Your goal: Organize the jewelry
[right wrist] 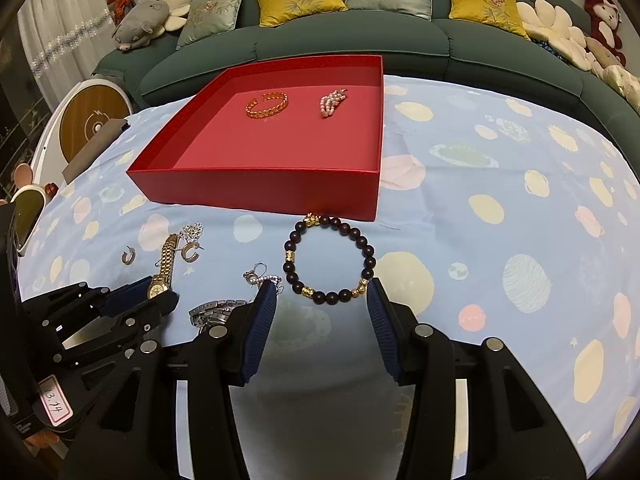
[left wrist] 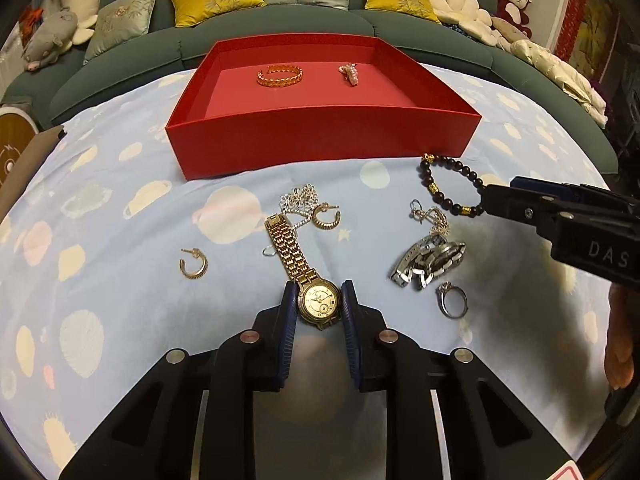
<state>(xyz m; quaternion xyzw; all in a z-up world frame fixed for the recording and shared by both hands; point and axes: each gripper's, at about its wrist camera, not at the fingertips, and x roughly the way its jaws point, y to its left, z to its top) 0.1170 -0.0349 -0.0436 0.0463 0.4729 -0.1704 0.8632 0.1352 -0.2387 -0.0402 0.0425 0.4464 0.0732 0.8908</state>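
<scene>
Blue pads (left wrist: 289,308) of the left gripper (left wrist: 319,305) sit on both sides of the gold watch (left wrist: 319,301). The jaws are narrow and look like they touch the round face, one on each side. The watch lies on the blue cloth (left wrist: 120,208), with its gold band running away toward the red box (left wrist: 320,148).

I think the step now is to pick up the watch. To do it well, the pads should hold the round case firmly, because the band will hang down and swing. A slow, straight lift would keep the band from dragging the silver chain (left wrist: 298,202) and the gold earring (left wrist: 326,216) that lie just beside it.

The right gripper (right wrist: 320,292) has its jaws partly open with nothing pressed between them. The bead bracelet (right wrist: 330,258) lies just ahead of its tips, and the pads do not squeeze it.

The box is open on top, with a gold bangle (left wrist: 279,75) and some pink pearls (left wrist: 349,74) at the back. The front half of its floor is bare, so the watch could go there. It must rise above the near wall first. A silver watch (left wrist: 428,262) and a ring (left wrist: 452,300) lie to the right, near the path, so going straight ahead seems safest.
</scene>
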